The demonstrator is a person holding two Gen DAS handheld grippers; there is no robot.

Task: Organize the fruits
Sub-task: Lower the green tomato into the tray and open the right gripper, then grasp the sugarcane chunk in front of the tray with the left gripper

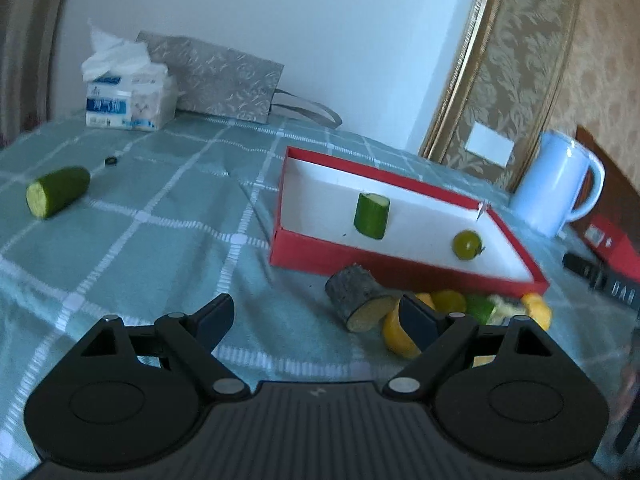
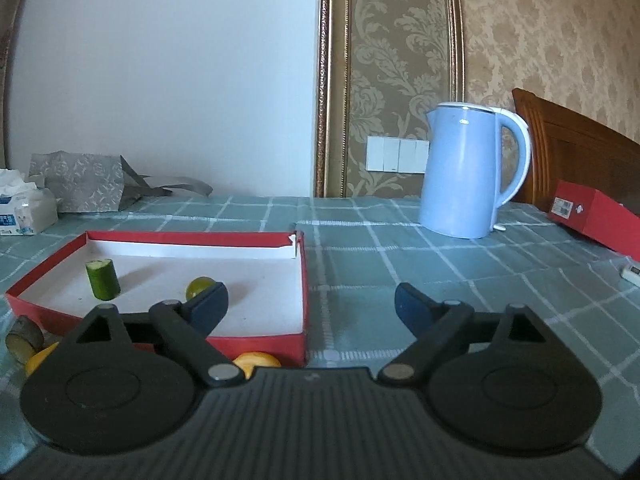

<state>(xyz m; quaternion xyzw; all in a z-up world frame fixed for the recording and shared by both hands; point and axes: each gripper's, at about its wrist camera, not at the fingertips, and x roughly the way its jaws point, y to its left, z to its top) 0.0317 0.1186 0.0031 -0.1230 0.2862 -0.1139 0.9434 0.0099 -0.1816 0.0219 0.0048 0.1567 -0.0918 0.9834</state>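
A red box with a white inside (image 1: 320, 258) (image 2: 160, 237) lies on the green checked cloth. In it stand a short cucumber piece (image 1: 371, 216) (image 2: 103, 280) and a small green round fruit (image 1: 467, 245) (image 2: 199, 286). In front of the box lie a dark-skinned cut chunk (image 1: 360, 298) (image 2: 24, 338), yellow lemon pieces (image 1: 398, 334) (image 2: 256, 360) and a green piece (image 1: 480, 306). A cucumber half (image 1: 58, 192) lies far left. My left gripper (image 1: 316, 318) is open above the cloth beside the pile. My right gripper (image 2: 312, 302) is open over the box's right front corner, holding nothing.
A tissue pack (image 1: 128, 96) and a grey patterned bag (image 1: 216, 76) stand at the back left. A blue kettle (image 2: 468, 172) (image 1: 556, 184) stands right of the box, with a red carton (image 2: 596, 216) beyond it. A small dark ring (image 1: 111, 161) lies on the cloth.
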